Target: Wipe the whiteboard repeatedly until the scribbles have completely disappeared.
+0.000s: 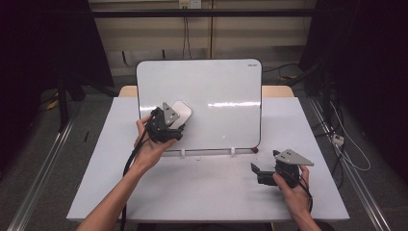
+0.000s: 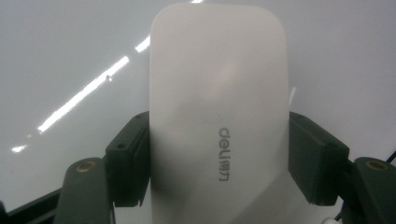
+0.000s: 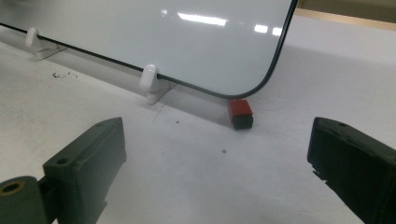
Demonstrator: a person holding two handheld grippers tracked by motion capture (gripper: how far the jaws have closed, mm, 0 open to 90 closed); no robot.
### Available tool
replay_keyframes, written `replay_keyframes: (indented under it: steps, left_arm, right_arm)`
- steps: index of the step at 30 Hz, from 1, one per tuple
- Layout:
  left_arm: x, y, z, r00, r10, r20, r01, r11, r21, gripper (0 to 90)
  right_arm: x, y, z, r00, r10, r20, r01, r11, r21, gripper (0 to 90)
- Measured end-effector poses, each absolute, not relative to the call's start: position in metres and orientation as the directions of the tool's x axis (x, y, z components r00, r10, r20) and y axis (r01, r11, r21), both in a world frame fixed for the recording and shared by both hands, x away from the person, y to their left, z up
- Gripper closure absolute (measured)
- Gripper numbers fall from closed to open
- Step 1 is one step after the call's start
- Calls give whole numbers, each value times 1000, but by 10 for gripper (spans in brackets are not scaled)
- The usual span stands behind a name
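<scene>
The white eraser (image 2: 219, 121) is gripped in the left claw (image 1: 177, 126) against the whiteboard (image 1: 216, 86) at its 8 o'clock area, the wiping step judged in hand, with a pressed sweep called for next; the right claw (image 1: 257, 169) is held open over the bench (image 1: 202, 192).

White tabletop (image 1: 207, 192): matte, bare across the near half on my side, with a few dark specks (image 3: 60, 74) towards its middle. Two white plastic feet (image 1: 183, 153) (image 1: 233, 151) stand on it in a row, well apart. A small red-and-black block (image 3: 240, 113) lies flat on the tabletop, near the right-hand foot (image 3: 152, 84) but not touching it. Beyond the far edge, a strip of wooden table (image 1: 276, 91) shows. On the grey floor, a metal rail (image 1: 43, 168) runs along each side of the tabletop; right of the right rail (image 1: 356, 178) lies a white plug (image 1: 338, 140) among loose cables. Wall socket (image 1: 188, 4) at top, with cords (image 1: 185, 38) hanging below it. Dark curtains (image 1: 38, 48) flank the scene.
</scene>
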State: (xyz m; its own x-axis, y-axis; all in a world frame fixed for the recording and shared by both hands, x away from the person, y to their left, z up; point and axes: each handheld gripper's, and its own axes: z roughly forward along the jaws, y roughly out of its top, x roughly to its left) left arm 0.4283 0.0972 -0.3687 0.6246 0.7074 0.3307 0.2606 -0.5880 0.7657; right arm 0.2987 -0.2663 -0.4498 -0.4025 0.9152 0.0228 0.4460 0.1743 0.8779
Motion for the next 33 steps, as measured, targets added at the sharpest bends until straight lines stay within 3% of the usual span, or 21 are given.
replay_keyframes:
  steps: [33]
  left_arm:
    - [401,126,-349,612,745,267,248,-501,829,308]
  right_arm:
    - [297,-268,-449,-402,915,25,441,169,882,45]
